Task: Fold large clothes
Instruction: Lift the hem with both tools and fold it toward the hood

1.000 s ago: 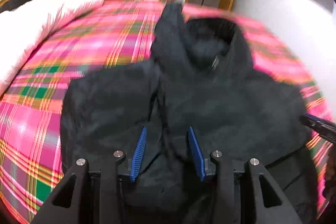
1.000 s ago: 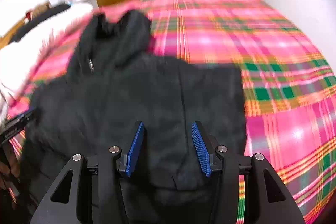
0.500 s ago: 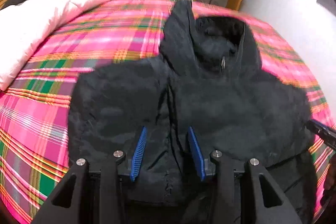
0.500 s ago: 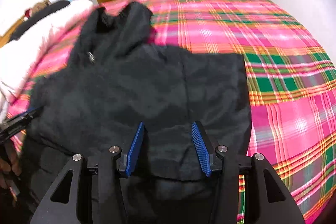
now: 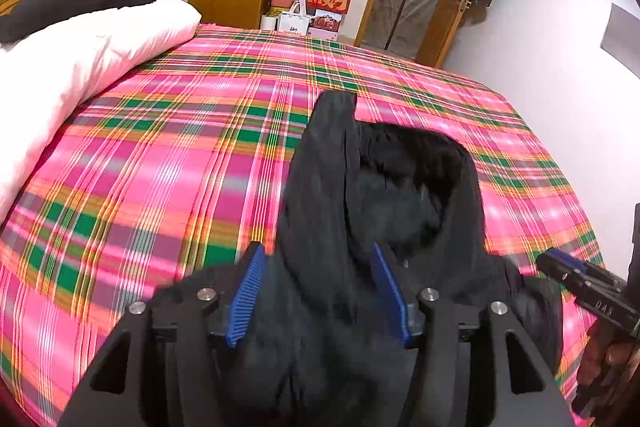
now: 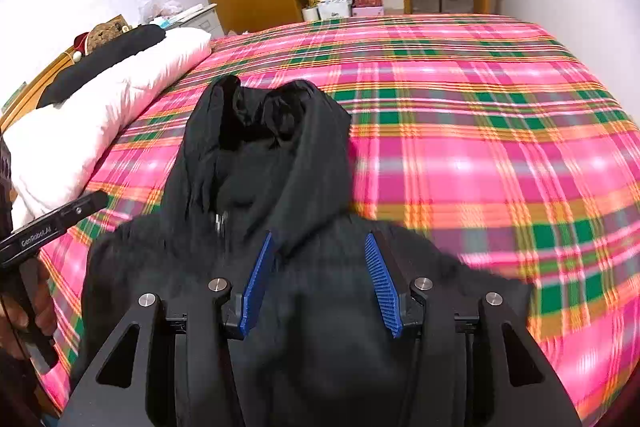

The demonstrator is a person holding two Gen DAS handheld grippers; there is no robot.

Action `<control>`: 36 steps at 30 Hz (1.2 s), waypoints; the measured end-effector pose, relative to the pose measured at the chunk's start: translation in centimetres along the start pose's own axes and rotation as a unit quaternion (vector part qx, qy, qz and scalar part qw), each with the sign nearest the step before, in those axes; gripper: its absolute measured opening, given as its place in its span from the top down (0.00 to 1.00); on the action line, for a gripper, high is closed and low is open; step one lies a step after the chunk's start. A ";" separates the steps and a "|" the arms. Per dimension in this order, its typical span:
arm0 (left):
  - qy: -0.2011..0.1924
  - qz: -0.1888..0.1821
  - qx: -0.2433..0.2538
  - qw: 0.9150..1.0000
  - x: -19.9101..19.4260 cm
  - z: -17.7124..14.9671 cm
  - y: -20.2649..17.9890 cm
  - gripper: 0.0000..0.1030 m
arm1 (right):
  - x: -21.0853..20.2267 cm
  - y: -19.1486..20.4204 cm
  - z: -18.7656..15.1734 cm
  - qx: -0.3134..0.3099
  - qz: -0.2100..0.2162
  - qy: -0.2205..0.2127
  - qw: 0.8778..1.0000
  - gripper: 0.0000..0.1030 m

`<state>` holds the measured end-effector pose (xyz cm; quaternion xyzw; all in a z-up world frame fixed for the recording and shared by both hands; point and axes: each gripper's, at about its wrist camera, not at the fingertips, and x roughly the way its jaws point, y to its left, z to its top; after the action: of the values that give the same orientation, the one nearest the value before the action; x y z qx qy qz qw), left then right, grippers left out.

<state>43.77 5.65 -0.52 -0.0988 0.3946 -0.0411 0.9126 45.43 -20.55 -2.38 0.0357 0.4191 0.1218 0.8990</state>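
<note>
1. Two tongs hover over one black hooded jacket (image 5: 384, 235) on the plaid bed (image 5: 168, 163); white duvet (image 5: 76, 59) lies far left.
2. Left tongs (image 5: 320, 291): jaws opening, pads clear of the cloth, nothing gripped; a second ago they sat lower on the hem, so the folded hem is let go.
3. Right tongs (image 6: 320, 283): parted, gripping nothing; likewise higher than before.
4. Jacket now looks shorter, hem brought up toward the hood (image 6: 272, 131); that fold is probably done.
</note>
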 end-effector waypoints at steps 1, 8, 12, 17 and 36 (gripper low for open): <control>0.003 0.001 -0.001 1.000 1.0 1.0 0.0 0.43 | 0.7 0.1 0.8 0.000 0.002 0.001 1.000 0.53; 0.043 0.021 -0.006 0.999 8.9 5.2 0.5 0.41 | 6.3 0.4 6.8 -0.005 -0.006 0.005 1.000 0.53; 0.060 0.029 0.008 0.998 12.3 5.9 0.1 0.41 | 9.7 0.3 8.9 -0.015 -0.037 0.022 0.999 0.53; 0.068 0.010 0.026 0.997 14.1 6.2 -0.9 0.81 | 13.0 0.1 9.6 -0.030 -0.053 0.057 0.996 0.91; -0.073 -0.082 -0.009 0.994 -8.5 -0.8 0.5 0.97 | -9.0 0.2 -1.1 0.063 0.061 -0.064 0.994 0.94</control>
<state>37.34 7.36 4.90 -0.1414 0.3179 -0.1048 0.9317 38.96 -22.61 3.61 0.1252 0.3644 0.1469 0.9110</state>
